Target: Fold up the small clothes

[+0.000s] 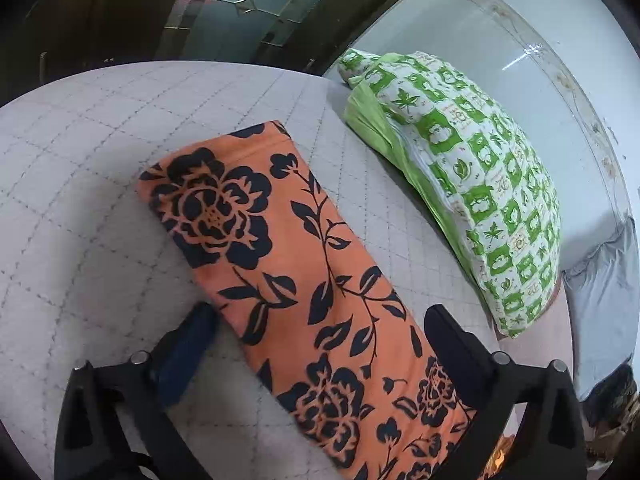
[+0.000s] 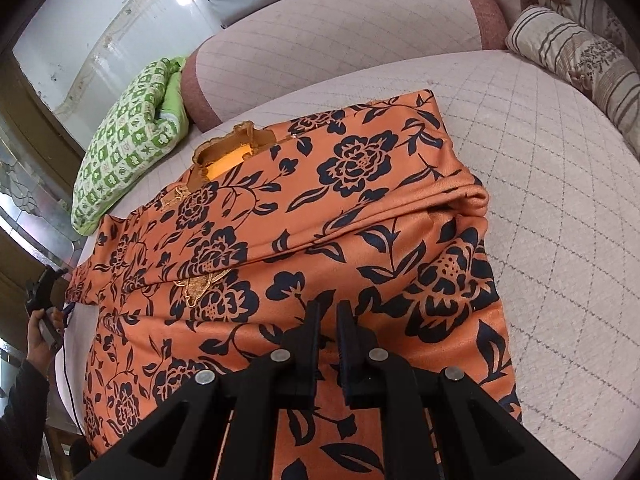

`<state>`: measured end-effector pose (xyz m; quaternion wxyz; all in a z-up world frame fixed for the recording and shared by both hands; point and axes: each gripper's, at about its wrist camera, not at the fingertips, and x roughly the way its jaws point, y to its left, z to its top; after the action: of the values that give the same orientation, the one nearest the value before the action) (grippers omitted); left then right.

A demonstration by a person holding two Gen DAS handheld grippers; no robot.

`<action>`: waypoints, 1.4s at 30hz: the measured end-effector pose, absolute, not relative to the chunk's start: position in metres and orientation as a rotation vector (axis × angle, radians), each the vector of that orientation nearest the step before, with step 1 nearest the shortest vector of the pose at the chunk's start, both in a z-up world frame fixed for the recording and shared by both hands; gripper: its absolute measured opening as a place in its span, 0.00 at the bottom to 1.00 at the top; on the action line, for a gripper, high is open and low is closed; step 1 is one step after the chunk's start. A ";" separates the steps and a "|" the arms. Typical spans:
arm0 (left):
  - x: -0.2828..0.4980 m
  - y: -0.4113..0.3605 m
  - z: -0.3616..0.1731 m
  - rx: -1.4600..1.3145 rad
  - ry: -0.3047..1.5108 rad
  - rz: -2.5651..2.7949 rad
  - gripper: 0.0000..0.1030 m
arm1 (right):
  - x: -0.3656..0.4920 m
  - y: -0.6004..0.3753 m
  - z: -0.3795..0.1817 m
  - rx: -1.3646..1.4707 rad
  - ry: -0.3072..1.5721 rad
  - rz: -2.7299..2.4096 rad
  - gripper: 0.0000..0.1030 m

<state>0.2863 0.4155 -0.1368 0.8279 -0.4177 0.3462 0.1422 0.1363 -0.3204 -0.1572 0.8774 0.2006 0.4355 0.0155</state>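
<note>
Mid-fold: my left gripper (image 1: 320,320) gapes wide over the orange floral garment's (image 2: 360,208) sleeve, gripping nothing. My right gripper (image 2: 328,312) hovers nearly closed above its body, empty; next, I judge, comes pinching that sleeve.

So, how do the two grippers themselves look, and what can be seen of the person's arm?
Both the left gripper and the right gripper are matte black plastic with round silver pivot bolts. One left finger carries a dark blue pad. A thin dark cable hangs beside the hand, above a dark sleeve.

Quilted grey-white bed (image 2: 540,160) beneath my fingers: orange black-flowered garment (image 2: 360,208) lying across its middle, green-and-white pillow (image 1: 480,184) at its far edge, striped pillow (image 2: 580,60) at another edge.
</note>
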 end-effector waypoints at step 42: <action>0.216 -0.022 -0.048 0.300 0.666 -0.227 0.79 | 0.113 -0.368 -0.129 0.592 0.710 0.171 0.10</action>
<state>0.2156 -0.0218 -0.0477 0.9278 0.1463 0.3248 -0.1109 0.1134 -0.3684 -0.1288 0.8916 0.2851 0.3421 0.0826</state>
